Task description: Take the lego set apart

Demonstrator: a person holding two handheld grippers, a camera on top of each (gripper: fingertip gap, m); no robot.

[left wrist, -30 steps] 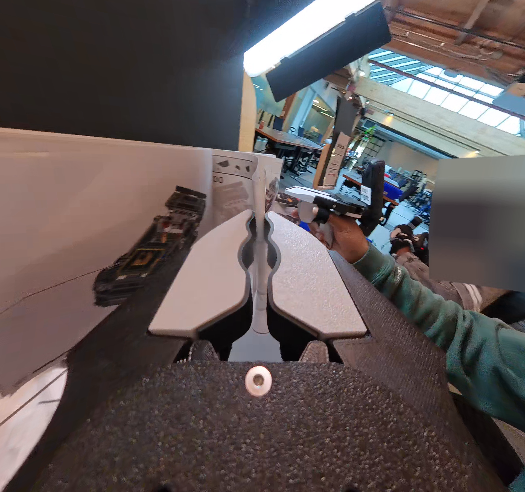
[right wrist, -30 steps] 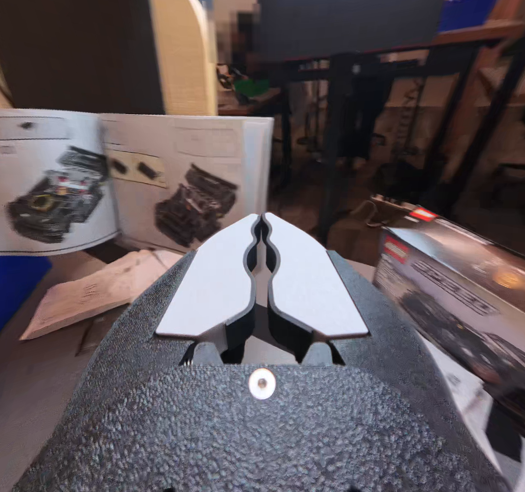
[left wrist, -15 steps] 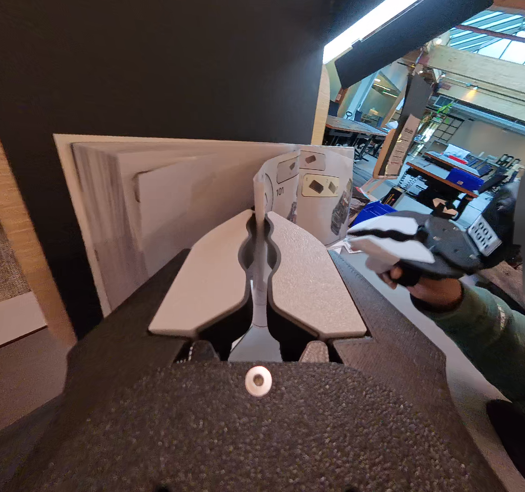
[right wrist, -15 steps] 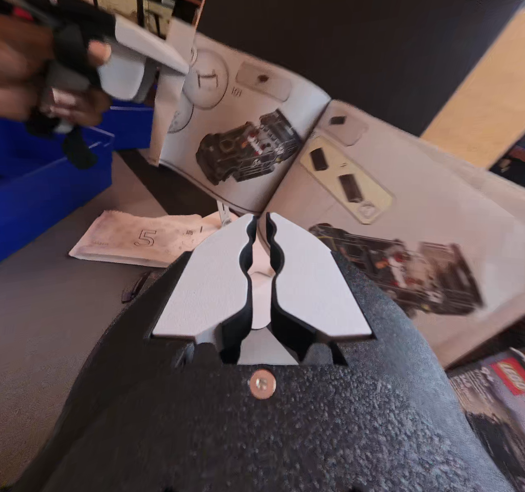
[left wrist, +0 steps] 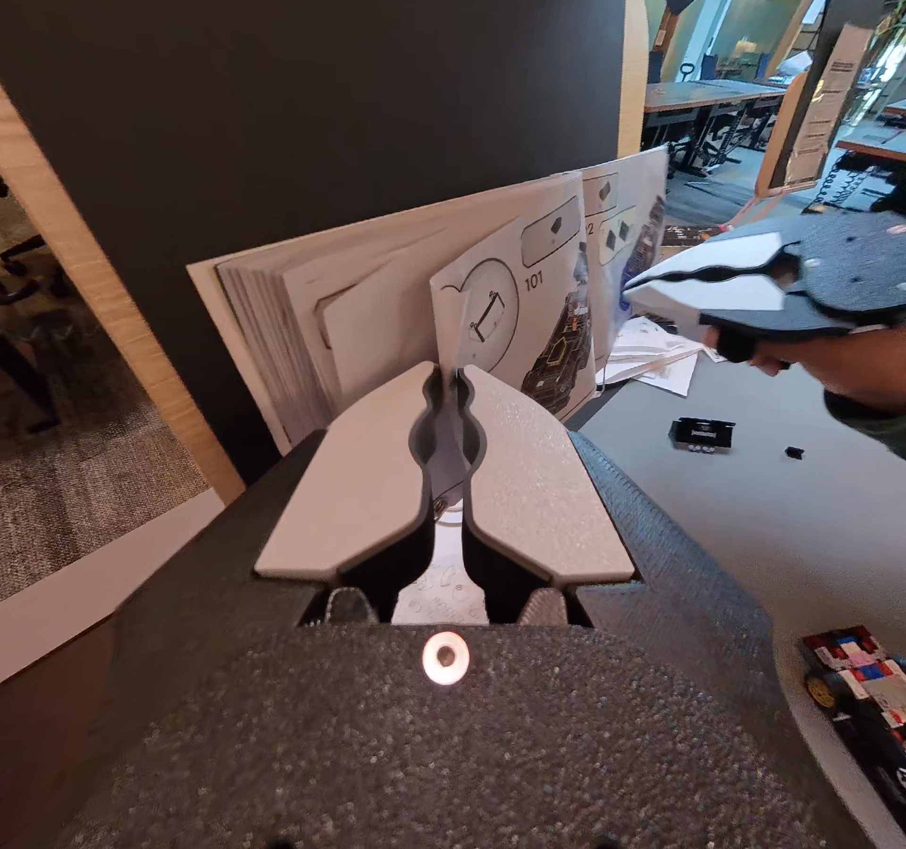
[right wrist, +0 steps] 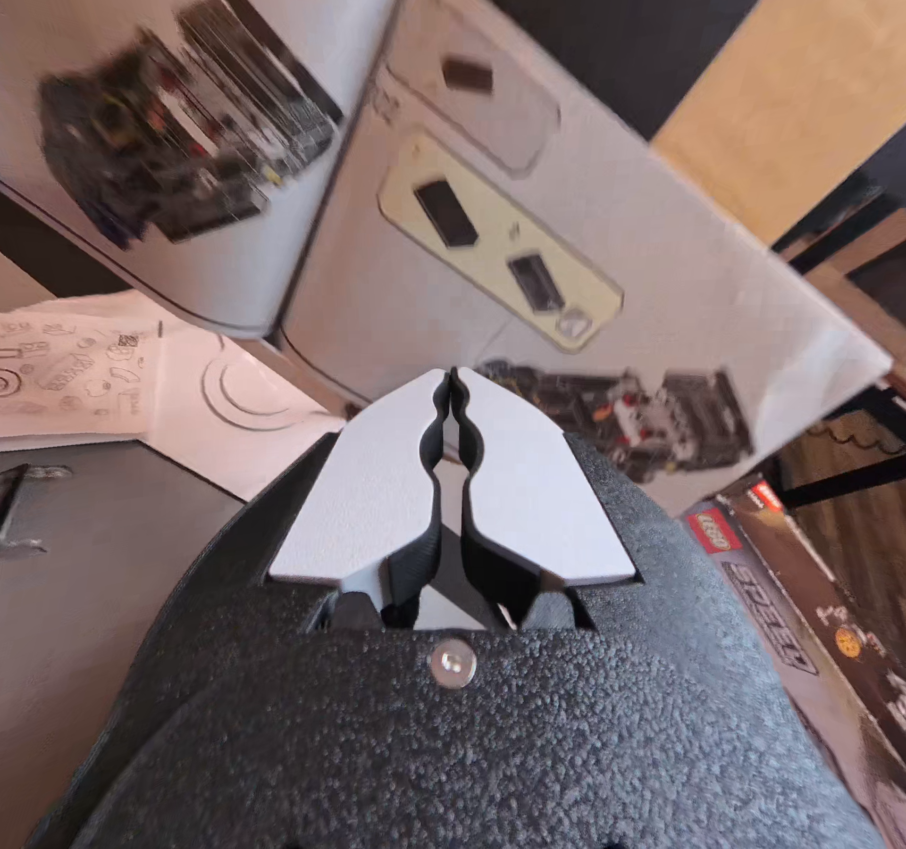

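The instruction booklet point(left wrist: 314, 316) stands open against a black panel. My left gripper point(left wrist: 450, 373) is shut on the edge of one booklet page point(left wrist: 495, 316) and holds it upright. My right gripper point(right wrist: 451, 374) is shut with nothing between its tips, close in front of the open pages point(right wrist: 490, 257); it also shows in the left wrist view point(left wrist: 632, 292), near the page's right side. The partly built lego car point(left wrist: 863, 673) lies on the grey table at the lower right. A black lego piece point(left wrist: 702, 433) and a tiny black piece point(left wrist: 794, 452) lie loose on the table.
The lego box point(right wrist: 784, 610) lies to the right of the booklet. White paper bags point(left wrist: 652, 365) lie at the booklet's foot and show in the right wrist view point(right wrist: 98, 384). The grey table point(left wrist: 735, 531) stretches to the right. A black panel point(left wrist: 294, 90) stands behind. Across from one pair of fingers to the other is roughly 20 cm.
My left gripper has swung left and down with the page still in it. My right gripper has moved closer to the booklet and its tips have come together.
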